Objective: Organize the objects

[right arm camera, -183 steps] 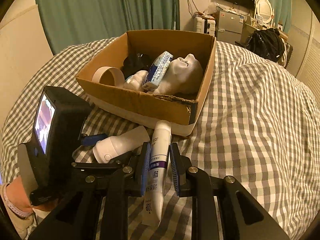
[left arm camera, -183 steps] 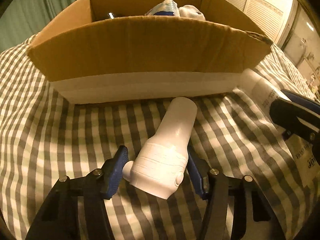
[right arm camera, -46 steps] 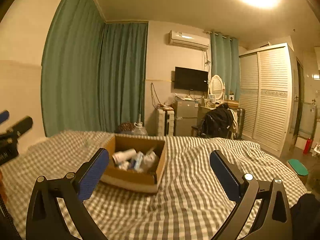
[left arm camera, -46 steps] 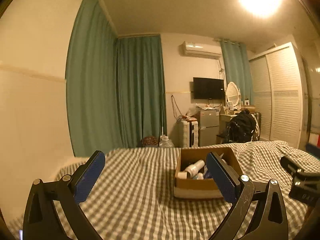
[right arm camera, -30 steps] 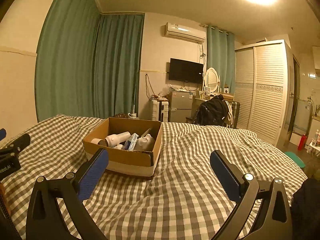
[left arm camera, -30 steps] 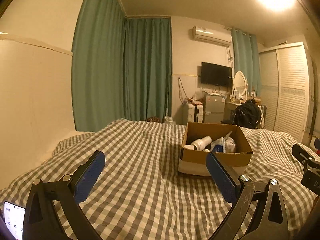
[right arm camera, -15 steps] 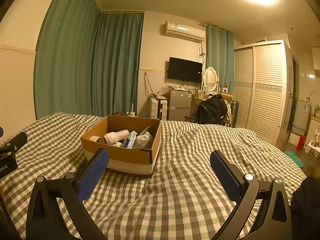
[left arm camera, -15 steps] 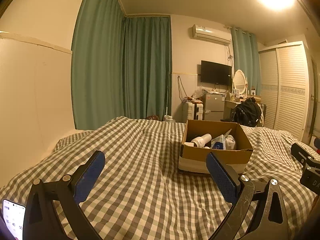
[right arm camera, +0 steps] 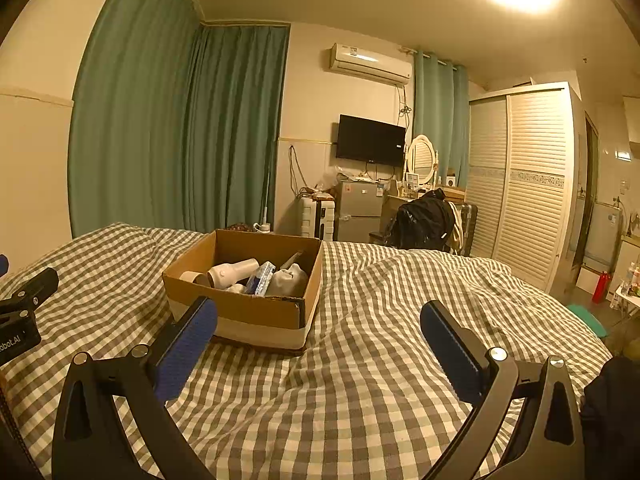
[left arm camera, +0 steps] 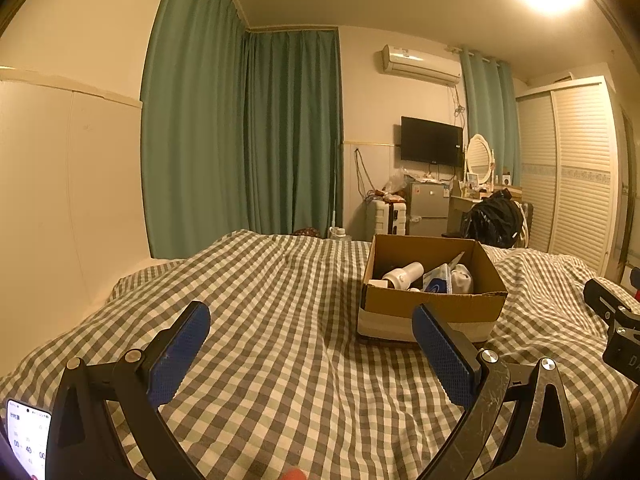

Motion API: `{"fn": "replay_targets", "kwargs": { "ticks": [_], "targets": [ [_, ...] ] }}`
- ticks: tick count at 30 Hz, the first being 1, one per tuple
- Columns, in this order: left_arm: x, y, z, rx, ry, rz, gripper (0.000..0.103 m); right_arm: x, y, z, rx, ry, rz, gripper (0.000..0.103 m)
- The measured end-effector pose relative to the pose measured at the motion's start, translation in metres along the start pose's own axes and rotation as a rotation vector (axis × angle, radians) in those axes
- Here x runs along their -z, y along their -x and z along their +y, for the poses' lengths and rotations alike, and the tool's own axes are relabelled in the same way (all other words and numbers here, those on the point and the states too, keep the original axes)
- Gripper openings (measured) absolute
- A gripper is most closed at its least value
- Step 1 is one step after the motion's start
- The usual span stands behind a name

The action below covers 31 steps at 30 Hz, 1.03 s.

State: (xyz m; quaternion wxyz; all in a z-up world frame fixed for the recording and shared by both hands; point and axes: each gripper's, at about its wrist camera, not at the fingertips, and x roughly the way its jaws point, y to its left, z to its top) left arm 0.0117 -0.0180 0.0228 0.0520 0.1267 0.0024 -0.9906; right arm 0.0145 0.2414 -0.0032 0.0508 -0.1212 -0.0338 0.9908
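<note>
A brown cardboard box (left arm camera: pixel 432 308) stands on the checked bed cover, also in the right wrist view (right arm camera: pixel 240 312). Inside lie a white bottle (left arm camera: pixel 404 274) (right arm camera: pixel 234 272), a blue-and-white pack (right arm camera: pixel 262 278), a white pouch (right arm camera: pixel 290 280) and a tape roll (right arm camera: pixel 192 278). My left gripper (left arm camera: pixel 310 344) is open and empty, held back from the box. My right gripper (right arm camera: pixel 318 332) is open and empty, also well short of the box. Each gripper shows at the edge of the other's view.
The checked bed cover (left arm camera: pixel 260 320) fills the foreground. A phone screen (left arm camera: pixel 24 440) shows at the bottom left. Green curtains (left arm camera: pixel 240 132), a wall TV (right arm camera: pixel 370 140), a small fridge (right arm camera: pixel 358 210) and a louvred wardrobe (right arm camera: pixel 520 184) stand beyond the bed.
Both grippers, which held the white bottle and a tube by the box six seconds ago, are open, empty and drawn back. Over the last second the views have barely shifted.
</note>
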Motion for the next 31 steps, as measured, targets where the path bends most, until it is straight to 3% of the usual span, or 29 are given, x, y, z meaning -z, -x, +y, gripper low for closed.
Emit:
{"fn": "replay_targets", "kwargs": {
  "ticks": [31],
  "targets": [
    [0.0037,0.0016,-0.0035,-0.005,-0.035,-0.011,0.103,0.0014,-0.0003,0.0003,0.002,0.002,0.004,0.102]
  ]
}}
